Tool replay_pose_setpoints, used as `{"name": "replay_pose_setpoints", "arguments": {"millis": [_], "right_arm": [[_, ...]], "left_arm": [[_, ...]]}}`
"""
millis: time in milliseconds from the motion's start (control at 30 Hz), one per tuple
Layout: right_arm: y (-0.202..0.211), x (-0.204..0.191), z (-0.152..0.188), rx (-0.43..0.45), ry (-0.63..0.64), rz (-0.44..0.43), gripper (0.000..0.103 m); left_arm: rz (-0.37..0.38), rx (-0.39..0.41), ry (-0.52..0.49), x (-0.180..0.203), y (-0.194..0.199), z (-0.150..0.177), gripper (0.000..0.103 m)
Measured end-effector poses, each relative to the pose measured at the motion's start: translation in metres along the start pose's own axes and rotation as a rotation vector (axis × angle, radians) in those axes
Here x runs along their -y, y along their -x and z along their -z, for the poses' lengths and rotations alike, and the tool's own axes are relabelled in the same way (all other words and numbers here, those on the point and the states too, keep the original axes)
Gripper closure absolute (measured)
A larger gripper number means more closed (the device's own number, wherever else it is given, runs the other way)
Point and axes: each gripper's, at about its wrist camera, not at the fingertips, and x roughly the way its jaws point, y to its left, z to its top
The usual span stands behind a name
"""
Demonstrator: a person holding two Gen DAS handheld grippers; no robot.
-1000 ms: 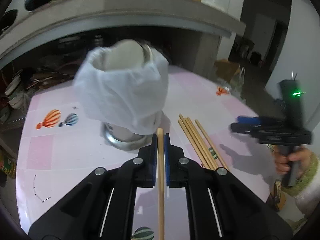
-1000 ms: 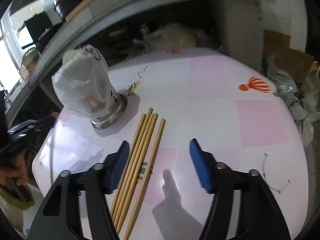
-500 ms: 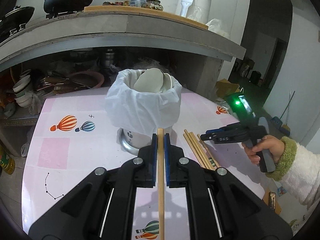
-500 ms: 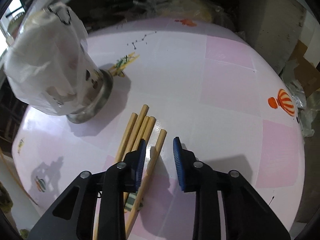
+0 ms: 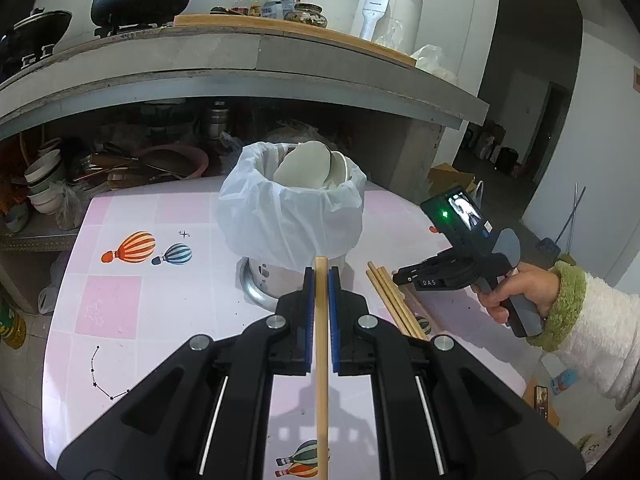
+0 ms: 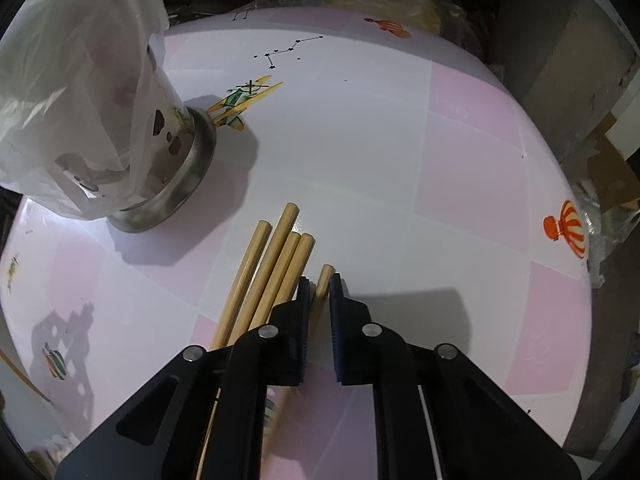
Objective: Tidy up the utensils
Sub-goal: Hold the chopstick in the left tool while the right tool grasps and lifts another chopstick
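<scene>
Left gripper: jaws clamped on one wooden chopstick, held above the worktop, tip pointing toward the bag-lined metal holder with white spoons inside. Right gripper: jaws narrowed around the end of a single chopstick lying on the worktop, pads close on both sides, contact impossible to confirm. Just left of it, four more chopsticks bundled side by side, near the holder's base.

bagged holder stands just beside chopsticks; tabletop beyond bare.
</scene>
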Motion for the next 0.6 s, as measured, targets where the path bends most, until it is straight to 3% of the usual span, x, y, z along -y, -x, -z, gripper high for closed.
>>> {"name": "replay_pose_setpoints", "arguments": {"millis": [167, 600], "right_arm": [[0.013, 0.002, 0.004, 0.043, -0.042, -0.03, 0.097], [0.143, 0.021, 0.032, 0.372, -0.127, -0.097, 0.097]], "left_arm": [[0.001, 0.009, -0.003, 0.002, 0.004, -0.001, 0.097], [-0.007, 0.019, -0.035, 0.012, 0.012, -0.006, 0.097]]}}
